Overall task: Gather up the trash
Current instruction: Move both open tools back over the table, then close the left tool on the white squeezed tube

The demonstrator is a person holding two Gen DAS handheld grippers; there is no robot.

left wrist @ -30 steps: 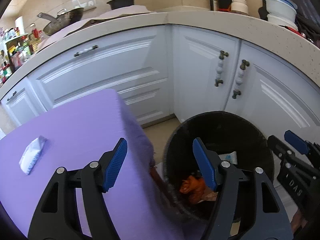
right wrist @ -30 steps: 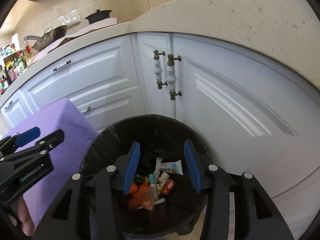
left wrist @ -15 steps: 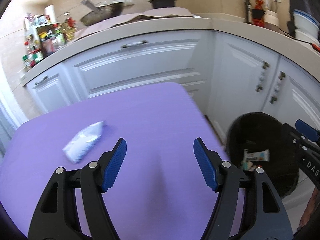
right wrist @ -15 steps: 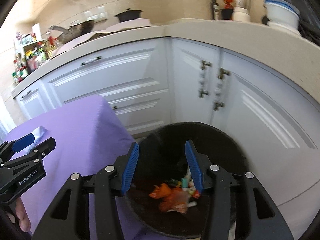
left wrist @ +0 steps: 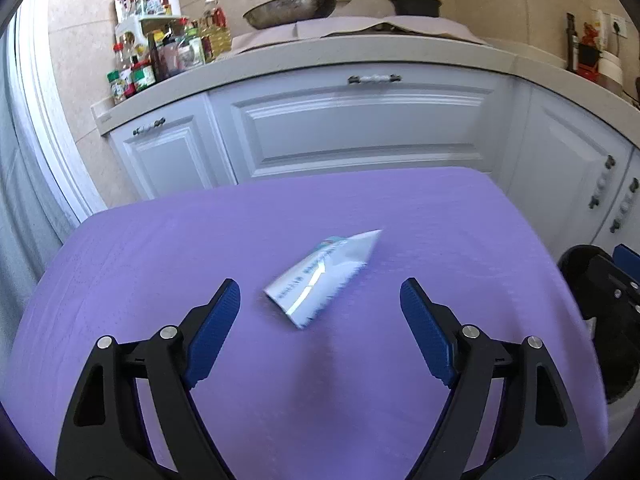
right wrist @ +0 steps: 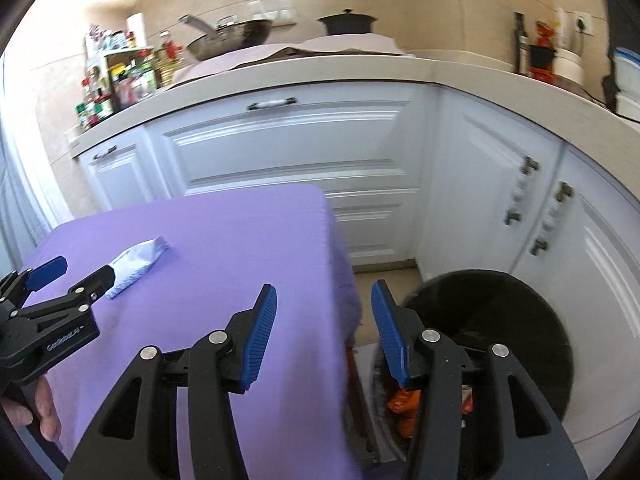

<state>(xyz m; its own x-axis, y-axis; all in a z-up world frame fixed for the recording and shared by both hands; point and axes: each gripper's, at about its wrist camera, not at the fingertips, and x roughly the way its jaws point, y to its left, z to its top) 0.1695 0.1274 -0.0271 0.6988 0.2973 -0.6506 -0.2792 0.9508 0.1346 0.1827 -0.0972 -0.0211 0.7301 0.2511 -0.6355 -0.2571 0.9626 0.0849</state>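
Left tool (left wrist: 320, 312): jaws opening wide, nothing held, aimed at the wrapper.
Right tool (right wrist: 324, 328): partly open, empty.
Wrapper (left wrist: 324, 276): flat on the purple worktop (left wrist: 160, 260).
Bin (right wrist: 520, 320): beside the worktop.
Risk: the thin foil may be pushed along rather than pinched.

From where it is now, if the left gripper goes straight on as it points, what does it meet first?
Most likely the white wrapper lying on the purple table, just ahead of the left gripper, whose opening jaws hold nothing; depth is hard to judge.
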